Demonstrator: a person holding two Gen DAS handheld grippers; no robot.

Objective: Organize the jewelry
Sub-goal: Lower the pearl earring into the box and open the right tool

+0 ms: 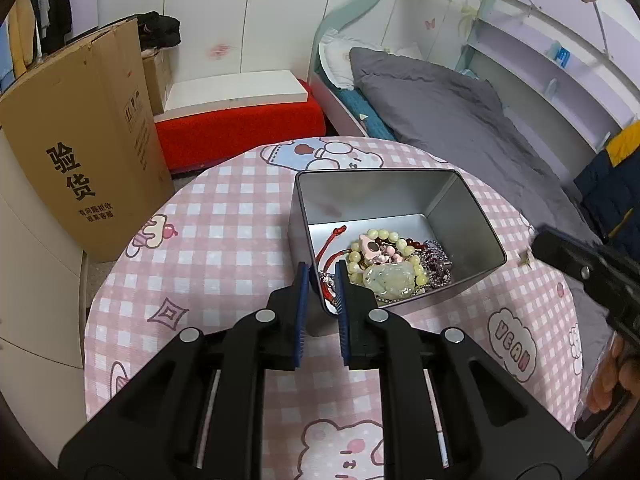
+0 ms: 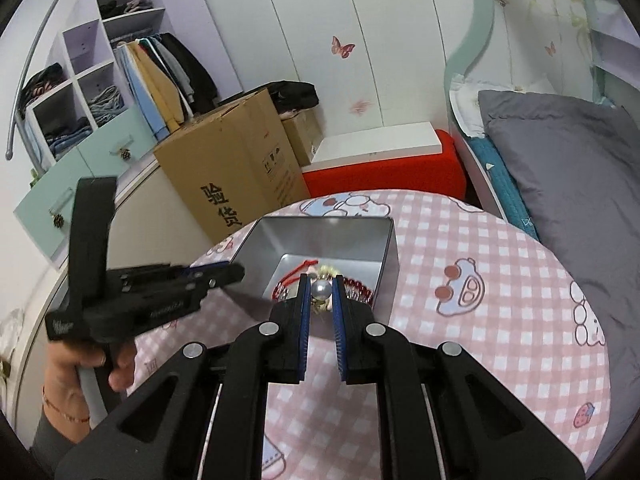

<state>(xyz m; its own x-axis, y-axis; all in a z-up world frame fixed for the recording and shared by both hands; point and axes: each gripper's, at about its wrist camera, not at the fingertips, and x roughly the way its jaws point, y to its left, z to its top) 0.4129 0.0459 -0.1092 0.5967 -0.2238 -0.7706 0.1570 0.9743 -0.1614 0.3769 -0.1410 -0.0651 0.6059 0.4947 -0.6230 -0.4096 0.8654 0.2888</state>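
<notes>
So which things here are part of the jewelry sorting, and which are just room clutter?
Part of the job:
- metal tin on the table
- beaded bracelet and jade pendant inside the tin
- pearl piece held in the right gripper
- left gripper clamped on the tin's near wall

Just lying about:
- cardboard box
- red stool
- grey bedding
- hanging clothes
</notes>
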